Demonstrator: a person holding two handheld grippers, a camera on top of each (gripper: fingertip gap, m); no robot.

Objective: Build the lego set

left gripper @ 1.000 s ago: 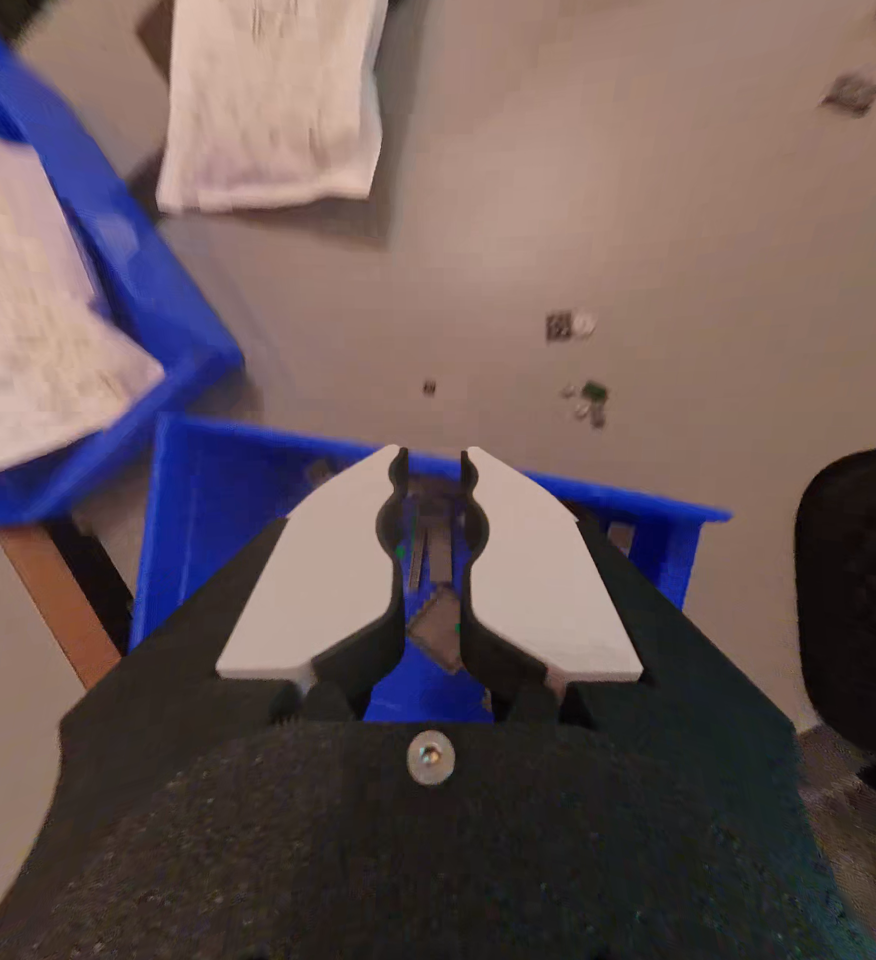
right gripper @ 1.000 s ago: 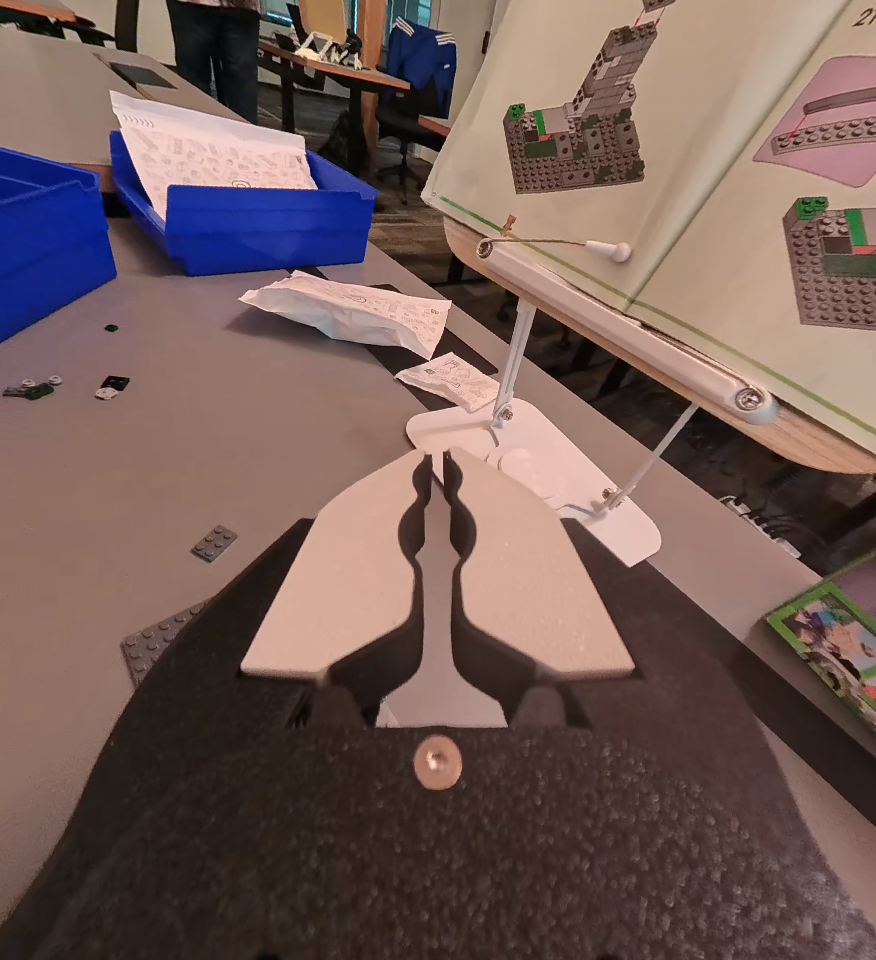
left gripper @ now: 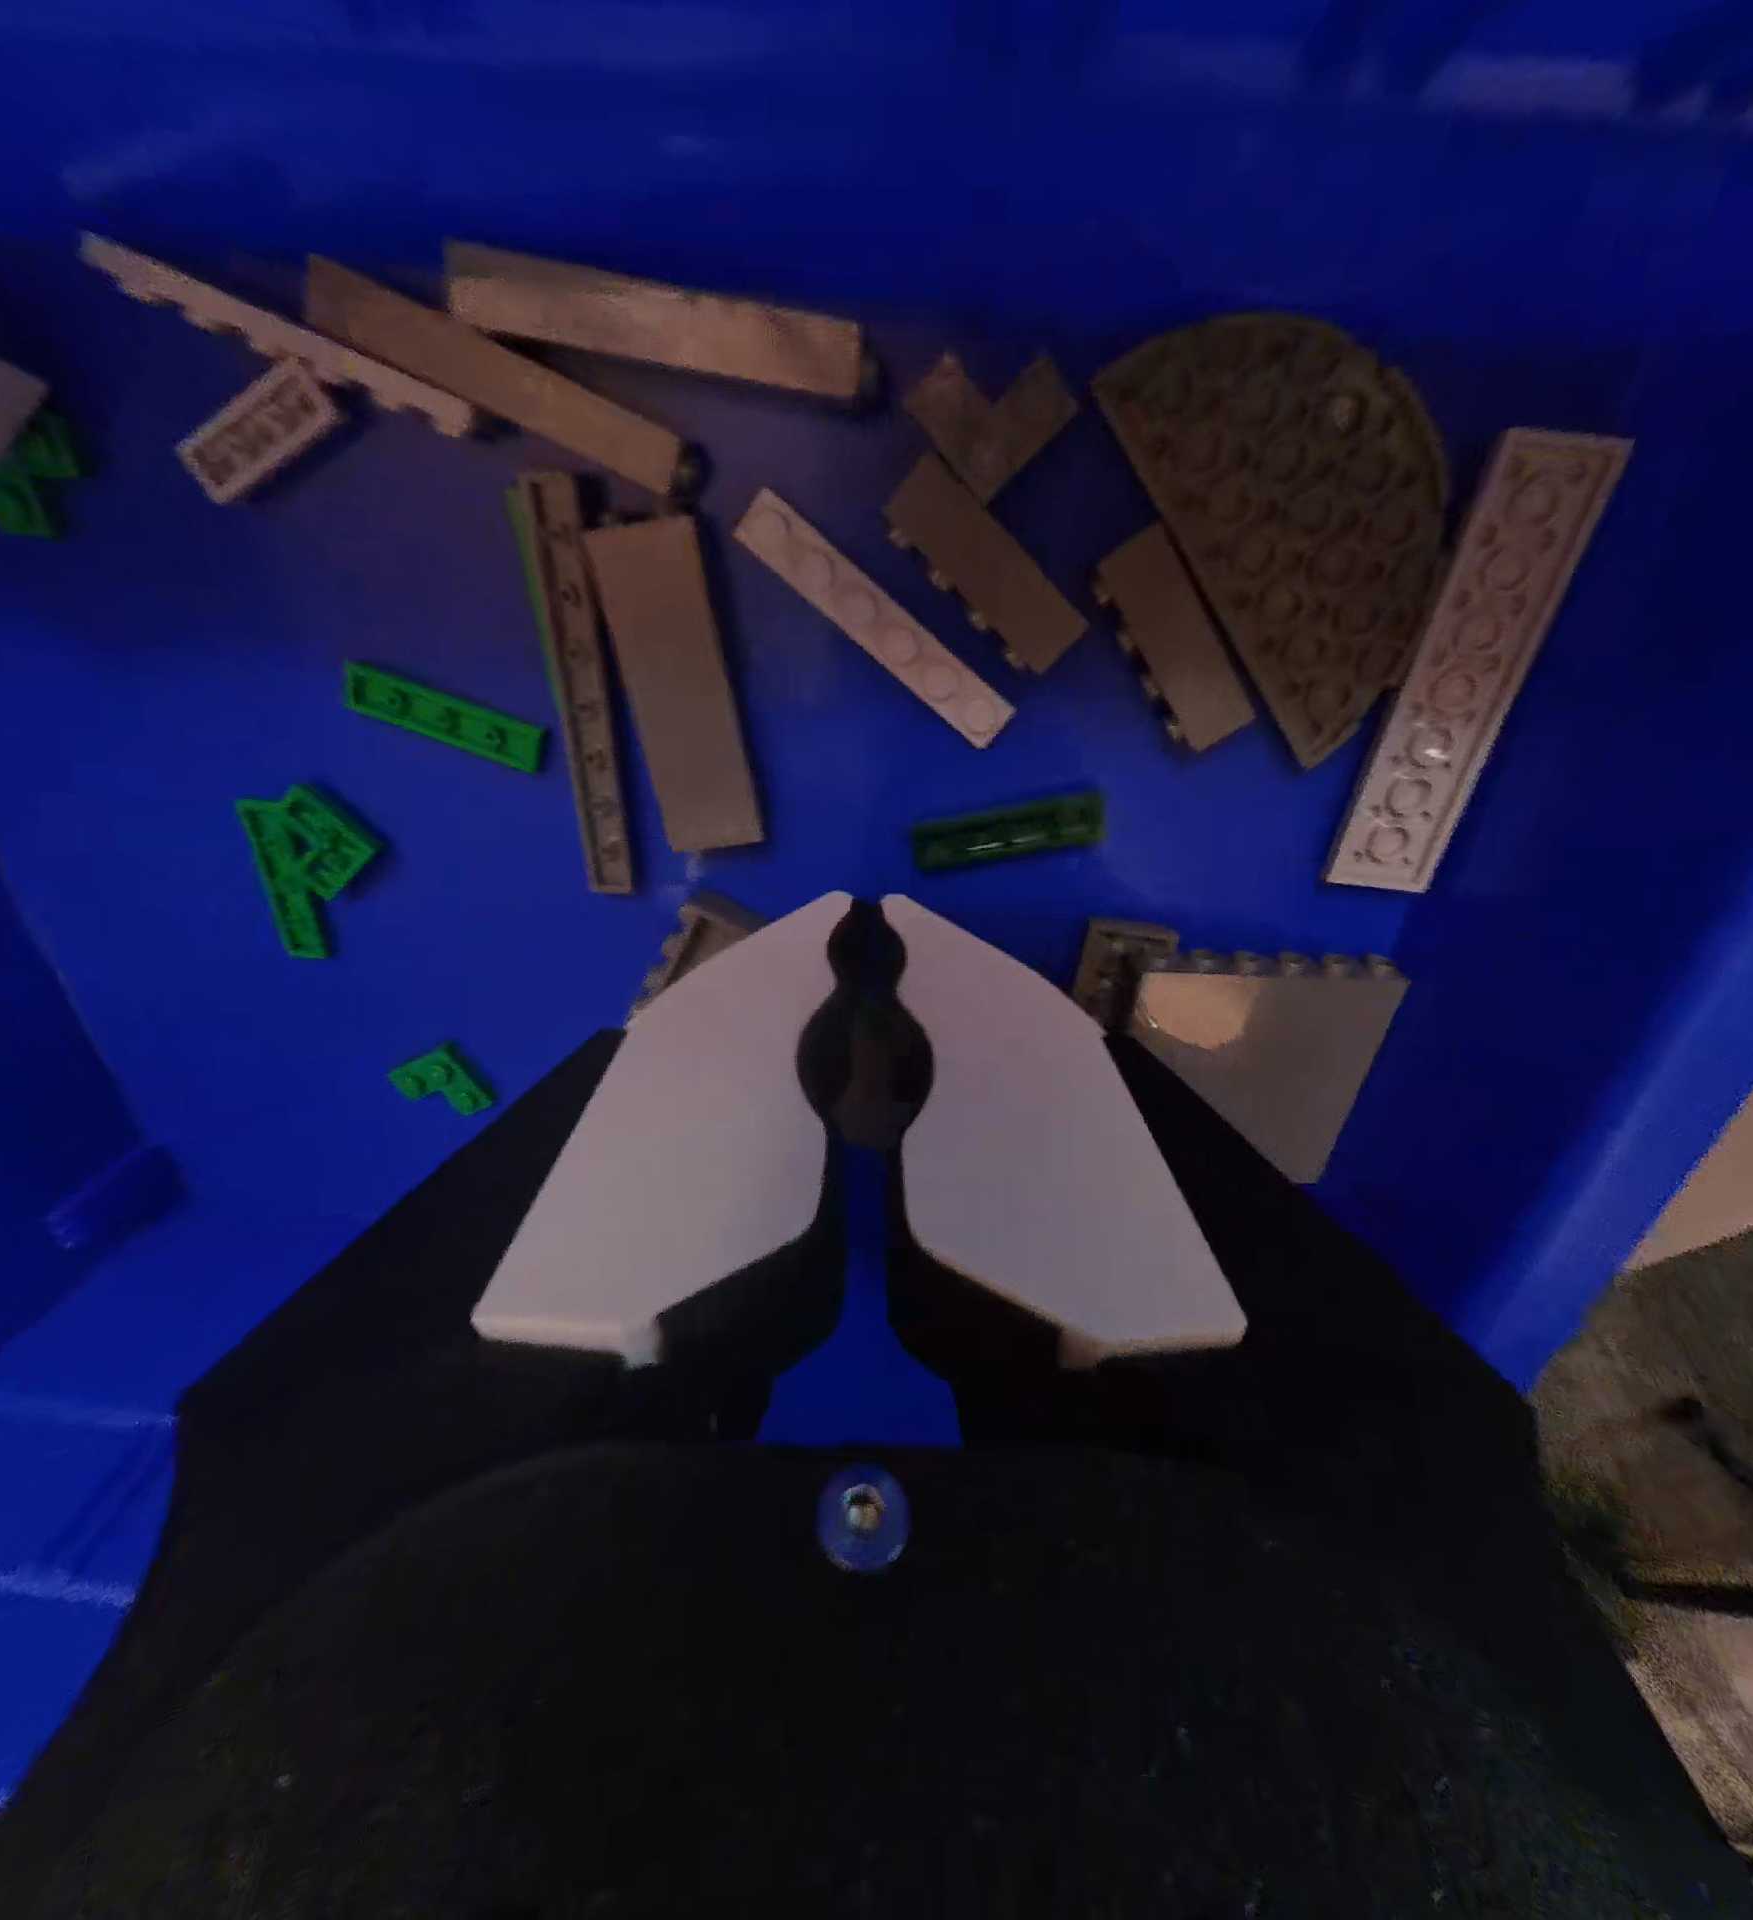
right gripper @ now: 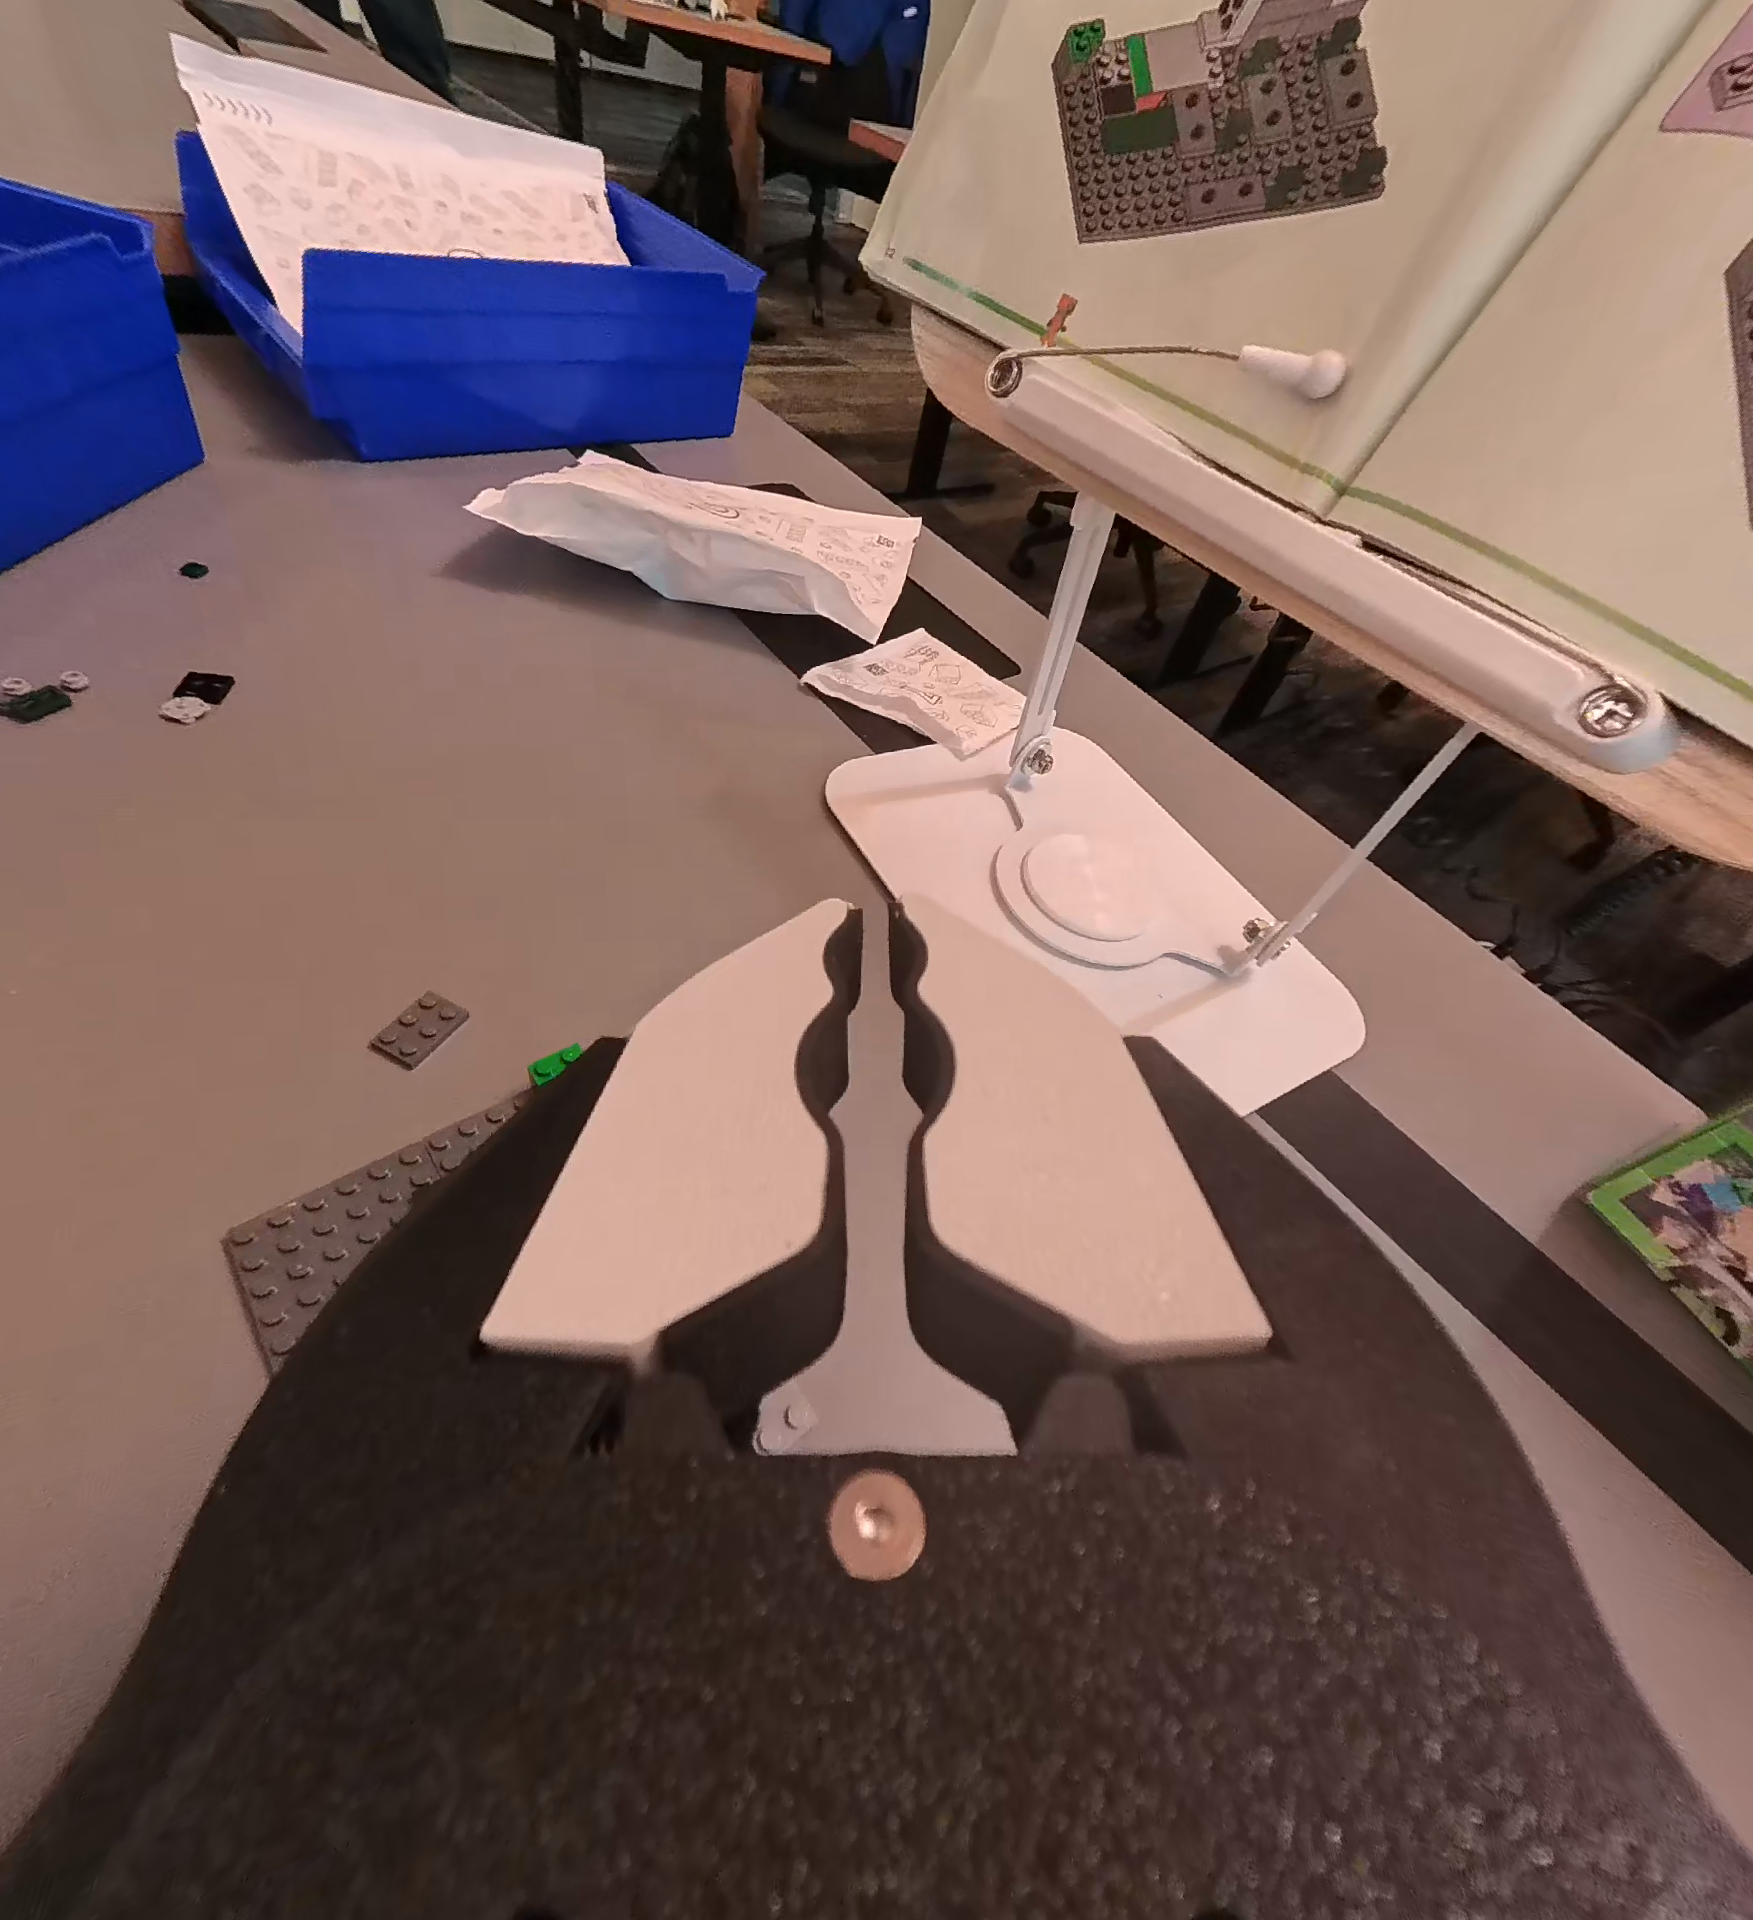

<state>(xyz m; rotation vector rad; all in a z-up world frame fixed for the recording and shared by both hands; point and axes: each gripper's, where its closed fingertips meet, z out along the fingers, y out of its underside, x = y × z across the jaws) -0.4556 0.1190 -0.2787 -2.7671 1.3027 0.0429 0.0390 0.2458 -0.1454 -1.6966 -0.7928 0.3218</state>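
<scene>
Two grippers, itemised. We log the left gripper [left gripper: 859,914] inside a blue bin [left gripper: 955,135], tips nearly touching; something dark sits between them, though blur keeps us from telling whether it is gripped. Ahead on the bin floor: a dark green plate [left gripper: 1007,829], grey plates, a half-round dark plate [left gripper: 1277,520], a long light-grey plate [left gripper: 1474,665], bright green pieces [left gripper: 441,717]. We log the right gripper [right gripper: 874,920] above the table [right gripper: 436,831], narrowly parted, empty. Beside it: grey baseplate [right gripper: 332,1247], small grey plate [right gripper: 419,1029], white stand [right gripper: 1111,914] bearing the instruction booklet [right gripper: 1474,208].
</scene>
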